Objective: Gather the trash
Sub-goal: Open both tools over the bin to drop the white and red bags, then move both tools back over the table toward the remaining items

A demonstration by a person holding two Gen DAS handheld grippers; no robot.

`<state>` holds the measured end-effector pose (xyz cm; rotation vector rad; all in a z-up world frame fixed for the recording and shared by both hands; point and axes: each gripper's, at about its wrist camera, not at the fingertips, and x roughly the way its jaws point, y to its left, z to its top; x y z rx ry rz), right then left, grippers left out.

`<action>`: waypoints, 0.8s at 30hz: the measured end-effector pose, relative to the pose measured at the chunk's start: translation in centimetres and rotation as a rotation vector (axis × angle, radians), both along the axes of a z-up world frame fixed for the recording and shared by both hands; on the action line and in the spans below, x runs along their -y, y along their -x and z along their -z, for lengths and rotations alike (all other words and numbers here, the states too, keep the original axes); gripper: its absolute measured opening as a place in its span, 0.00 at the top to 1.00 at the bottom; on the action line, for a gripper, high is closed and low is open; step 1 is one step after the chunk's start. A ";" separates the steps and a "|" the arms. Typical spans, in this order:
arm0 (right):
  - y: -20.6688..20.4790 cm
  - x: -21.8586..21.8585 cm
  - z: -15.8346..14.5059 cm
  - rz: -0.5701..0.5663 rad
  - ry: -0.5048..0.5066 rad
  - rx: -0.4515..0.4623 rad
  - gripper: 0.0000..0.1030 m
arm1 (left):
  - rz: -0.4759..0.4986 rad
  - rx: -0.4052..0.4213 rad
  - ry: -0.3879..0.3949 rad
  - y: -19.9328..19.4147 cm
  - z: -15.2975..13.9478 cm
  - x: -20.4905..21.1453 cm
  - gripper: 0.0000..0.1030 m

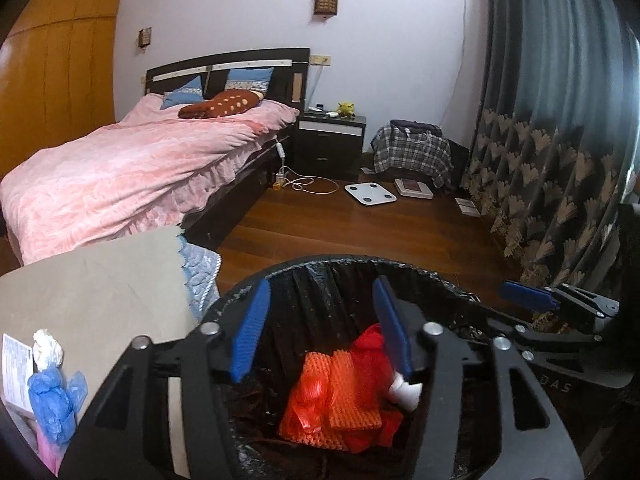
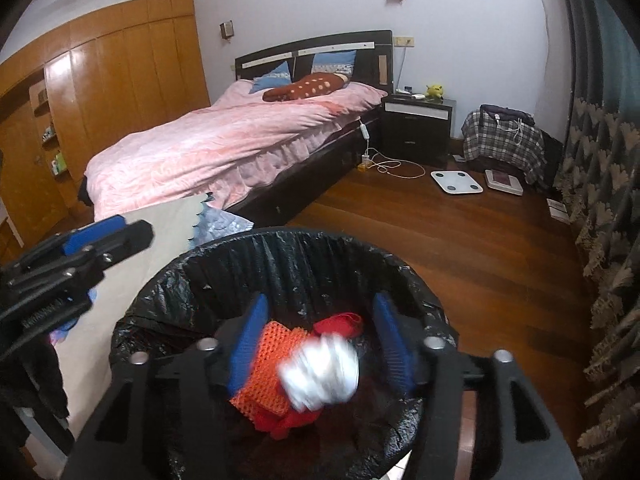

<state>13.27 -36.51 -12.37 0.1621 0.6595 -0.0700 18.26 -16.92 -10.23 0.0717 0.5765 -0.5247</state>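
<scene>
Both my grippers hang over the bin point(image 2: 280, 264), jaws apart. A white wad point(image 2: 320, 372) is blurred between the right gripper point(image 2: 320, 344) fingers, above the bin. The left gripper point(image 1: 320, 332) is empty; more trash point(image 1: 50, 384) lies left of the bin on the tabletop point(image 1: 100, 288), nearer to it.

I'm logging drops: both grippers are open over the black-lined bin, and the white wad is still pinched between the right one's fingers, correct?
Not pinched. In the right wrist view the white wad is blurred, loose between the open right gripper, over the bin. The left gripper is open too.
</scene>
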 end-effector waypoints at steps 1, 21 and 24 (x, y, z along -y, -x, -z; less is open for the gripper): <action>0.1 0.0 0.0 0.005 0.000 0.003 0.34 | -0.005 0.002 0.000 0.0 -0.1 -0.2 0.41; 0.1 -7.3 -3.5 -0.063 0.012 0.082 0.06 | -0.224 0.076 -0.019 3.4 -3.3 -11.6 0.10; -0.3 -9.3 -3.6 -0.095 0.013 0.084 0.06 | -0.259 0.078 -0.024 3.8 -3.3 -13.6 0.10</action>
